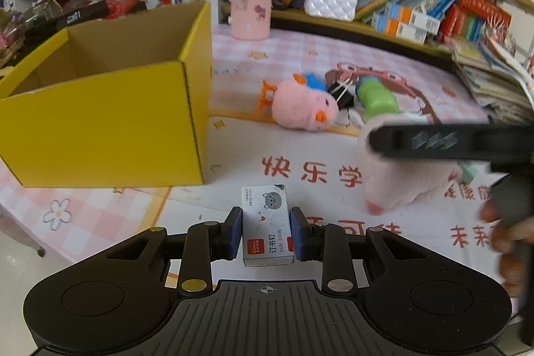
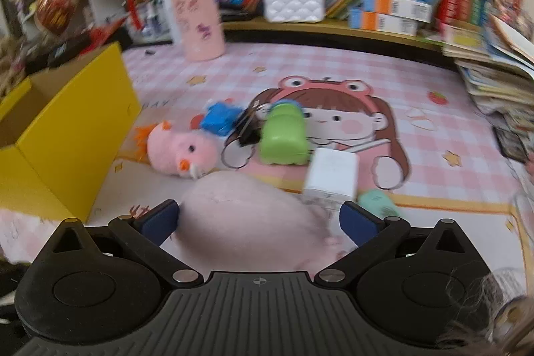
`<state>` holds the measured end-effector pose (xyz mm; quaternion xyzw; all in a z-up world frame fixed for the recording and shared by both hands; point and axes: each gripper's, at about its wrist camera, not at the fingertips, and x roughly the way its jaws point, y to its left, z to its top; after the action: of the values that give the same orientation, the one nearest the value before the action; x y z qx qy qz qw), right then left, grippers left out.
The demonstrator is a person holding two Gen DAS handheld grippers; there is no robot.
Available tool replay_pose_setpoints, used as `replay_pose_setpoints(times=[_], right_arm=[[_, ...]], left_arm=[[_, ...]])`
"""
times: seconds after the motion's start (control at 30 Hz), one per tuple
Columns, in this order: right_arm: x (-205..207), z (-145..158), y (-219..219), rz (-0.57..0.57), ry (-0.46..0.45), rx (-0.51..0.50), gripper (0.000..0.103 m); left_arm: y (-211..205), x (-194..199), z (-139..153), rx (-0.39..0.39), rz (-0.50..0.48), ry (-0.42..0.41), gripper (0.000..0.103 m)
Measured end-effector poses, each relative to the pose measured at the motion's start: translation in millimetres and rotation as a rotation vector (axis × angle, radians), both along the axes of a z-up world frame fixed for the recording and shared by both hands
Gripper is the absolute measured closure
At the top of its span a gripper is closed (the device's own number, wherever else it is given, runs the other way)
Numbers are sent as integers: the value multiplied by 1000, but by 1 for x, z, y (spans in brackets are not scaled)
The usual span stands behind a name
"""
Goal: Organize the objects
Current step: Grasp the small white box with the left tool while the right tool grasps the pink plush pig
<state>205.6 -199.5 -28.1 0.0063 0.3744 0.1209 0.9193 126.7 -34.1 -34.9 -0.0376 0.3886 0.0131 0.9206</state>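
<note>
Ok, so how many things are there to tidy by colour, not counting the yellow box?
Pink: 3 (fluffy chick, big pale plush, pink cup)
Green: 2 (bright green thing, mint thing)
Blue: 1 (blue thing)
Black: 1 (binder clip)
White: 2 (white box, staple box in the left claw)
Total: 9
</note>
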Motion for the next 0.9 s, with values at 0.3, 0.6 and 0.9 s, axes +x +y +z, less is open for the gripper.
replay_pose_setpoints(times=[0.3, 0.6, 0.9], right_arm=[[8, -22, 19, 42, 5, -141, 6], [-43, 7, 28, -66, -34, -90, 17], [-109, 25, 69, -52, -53, -46, 17]], left_arm=[[13, -14, 13, -26, -9, -35, 74], [35, -35, 22, -49, -30, -75, 74], [83, -66, 25, -77, 2, -75, 74]])
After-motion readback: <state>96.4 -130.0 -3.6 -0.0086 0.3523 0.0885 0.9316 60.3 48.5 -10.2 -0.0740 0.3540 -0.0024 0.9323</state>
